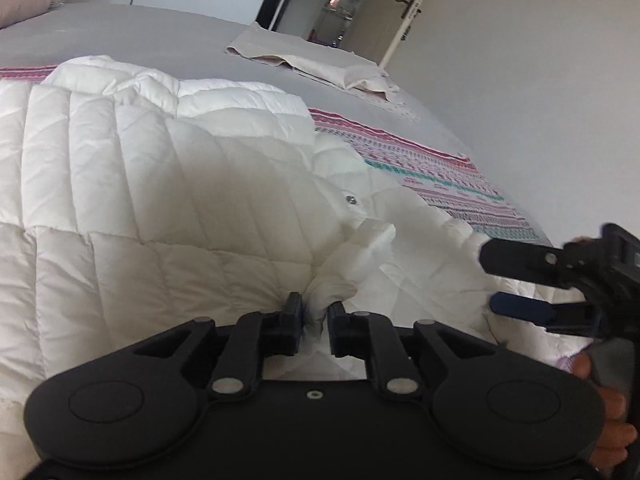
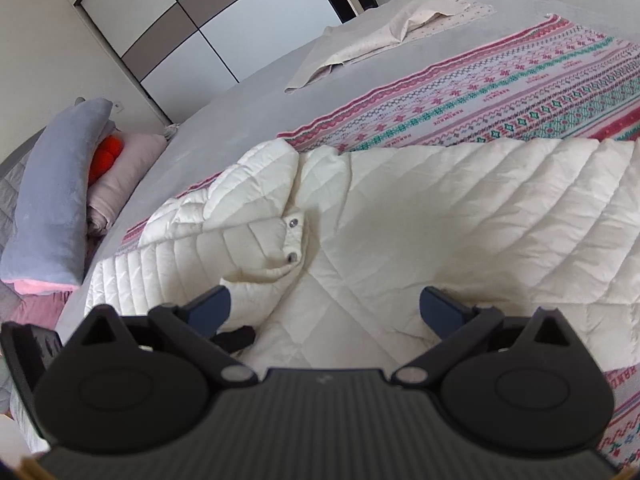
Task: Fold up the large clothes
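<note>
A white quilted puffer jacket (image 1: pixel 160 184) lies spread over the bed, with snap buttons on a folded flap (image 2: pixel 294 240). My left gripper (image 1: pixel 315 314) sits low on the jacket near its front edge. Its jaws stand a narrow gap apart, with a bunched fold of white fabric (image 1: pixel 316 304) between them and not clamped. My right gripper (image 2: pixel 324 306) hovers just above the jacket, wide open with nothing between its fingers. The left wrist view shows it coming in from the right (image 1: pixel 490 280), held by a hand (image 1: pixel 608 408).
A striped pink and teal patterned blanket (image 2: pixel 500 92) lies under the jacket on the grey bed (image 1: pixel 140 32). A beige garment (image 1: pixel 312 60) lies farther back. Pillows (image 2: pixel 56 200) are piled at the bed's left end. A wardrobe (image 2: pixel 208 20) and an open door (image 1: pixel 396 8) stand behind.
</note>
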